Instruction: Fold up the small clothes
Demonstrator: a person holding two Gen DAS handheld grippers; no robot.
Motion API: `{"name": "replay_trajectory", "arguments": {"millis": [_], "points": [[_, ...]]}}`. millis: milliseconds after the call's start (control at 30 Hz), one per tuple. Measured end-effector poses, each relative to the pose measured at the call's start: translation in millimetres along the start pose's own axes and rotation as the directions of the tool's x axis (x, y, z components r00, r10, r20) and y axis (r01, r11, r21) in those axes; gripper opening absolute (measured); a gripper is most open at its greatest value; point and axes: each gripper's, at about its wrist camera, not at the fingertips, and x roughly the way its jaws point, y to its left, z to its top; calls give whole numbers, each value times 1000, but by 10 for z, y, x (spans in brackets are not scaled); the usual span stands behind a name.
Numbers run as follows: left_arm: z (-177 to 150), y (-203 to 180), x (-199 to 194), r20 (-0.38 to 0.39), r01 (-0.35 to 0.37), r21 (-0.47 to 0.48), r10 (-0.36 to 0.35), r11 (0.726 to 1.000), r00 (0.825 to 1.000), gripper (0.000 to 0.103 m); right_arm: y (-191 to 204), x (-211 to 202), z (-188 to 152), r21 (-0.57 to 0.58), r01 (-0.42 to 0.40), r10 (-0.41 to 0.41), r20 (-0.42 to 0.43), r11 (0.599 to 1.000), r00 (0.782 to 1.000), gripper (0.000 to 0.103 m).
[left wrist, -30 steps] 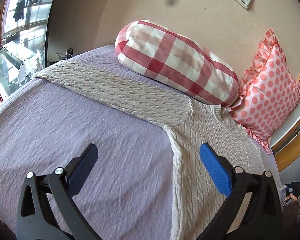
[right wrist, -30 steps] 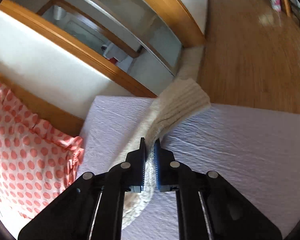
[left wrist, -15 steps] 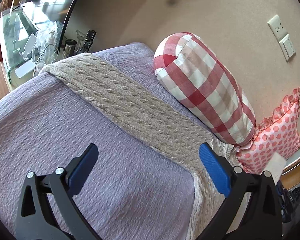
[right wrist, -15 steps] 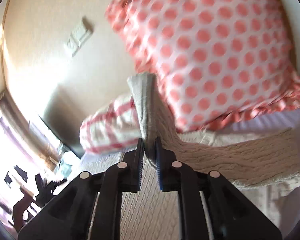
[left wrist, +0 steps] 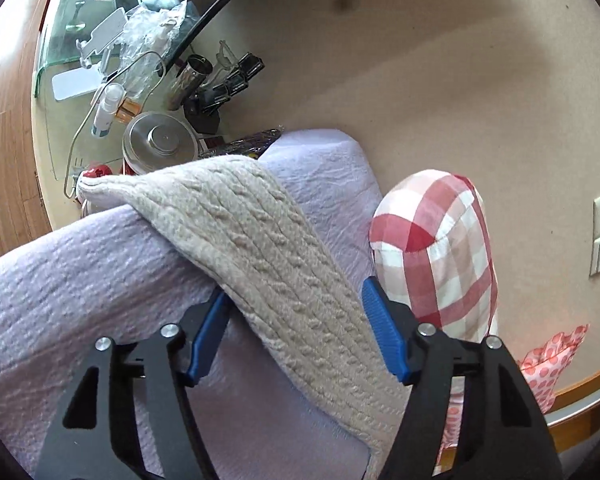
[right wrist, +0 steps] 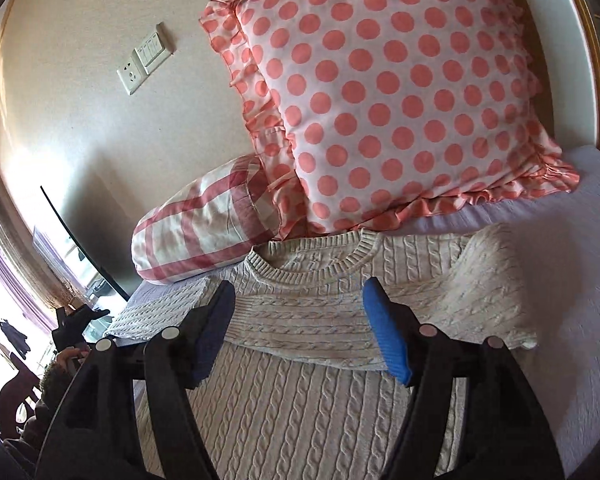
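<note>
step: sleeve fold. left gripper (left wrist: 296,320) jaws wide, straddling cream cable-knit sweater's (right wrist: 300,400) outstretched sleeve (left wrist: 268,264), holding nothing. right gripper (right wrist: 298,332) wide open, empty. next: close left jaws, fold sleeve across body.

My left gripper (left wrist: 296,320) stands spread astride the sweater sleeve (left wrist: 260,248), one finger tucked under its edge. Ahead, the checked bolster (left wrist: 440,248) blocks the right side, and past the bed corner a cluttered side table (left wrist: 112,92) crowds the drop. My right gripper (right wrist: 296,328) hangs spread above the sweater (right wrist: 300,400); the polka-dot pillow (right wrist: 380,92) walls off the far end, with bare bedspread (right wrist: 580,280) free to the right.
</note>
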Motion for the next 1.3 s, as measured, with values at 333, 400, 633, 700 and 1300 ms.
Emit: {"name": "replay_trajectory", "arguments": {"millis": [333, 400, 633, 700, 1300], "points": [[109, -250, -104, 92, -117, 92, 108, 989, 990, 6, -185, -144, -72, 21, -18, 17, 32, 1000, 999, 70], [-103, -749, -190, 117, -103, 258, 75, 961, 990, 6, -235, -204, -58, 25, -14, 13, 52, 1000, 999, 70], [-2272, -2750, -55, -97, 151, 817, -126, 556, 987, 7, -476, -244, -48, 103, -5, -4, 87, 995, 996, 71], [-3132, -3044, 177, -215, 237, 887, -101, 397, 971, 14, -518, -180, -72, 116, 0, -7, 65, 993, 998, 71], [-3069, -1559, -379, -162, 85, 899, 145, 429, 976, 59, -989, 843, 28, 288, 132, -60, -246, 949, 967, 46]]}}
